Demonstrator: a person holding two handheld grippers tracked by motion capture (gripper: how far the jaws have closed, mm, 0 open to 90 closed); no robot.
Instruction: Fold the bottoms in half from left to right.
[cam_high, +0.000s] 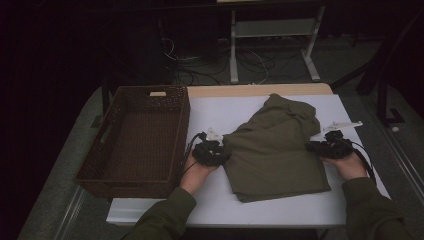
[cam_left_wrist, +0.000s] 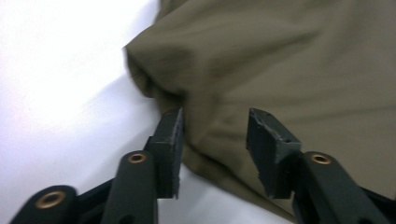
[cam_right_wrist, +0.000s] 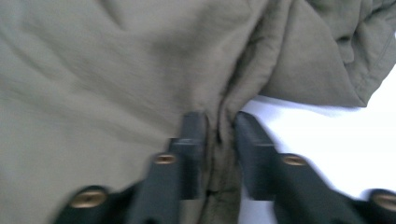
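Note:
An olive green garment (cam_high: 275, 150) lies folded on the white table (cam_high: 225, 112). My left gripper (cam_high: 221, 151) is at its left edge. In the left gripper view the jaws (cam_left_wrist: 215, 140) stand apart over the cloth's (cam_left_wrist: 280, 60) folded edge, which lies loose between them without being pressed. My right gripper (cam_high: 314, 146) is at the garment's right edge. In the right gripper view its jaws (cam_right_wrist: 219, 135) stand close together on a gathered ridge of the cloth (cam_right_wrist: 116, 70), with creases running into the narrow gap.
A dark brown woven basket (cam_high: 125, 187) stands at the table's left, close beside my left hand. Behind the table are a metal stand's legs (cam_high: 233, 55) and floor cables. The garment's crumpled upper part (cam_high: 292, 110) reaches toward the table's far edge.

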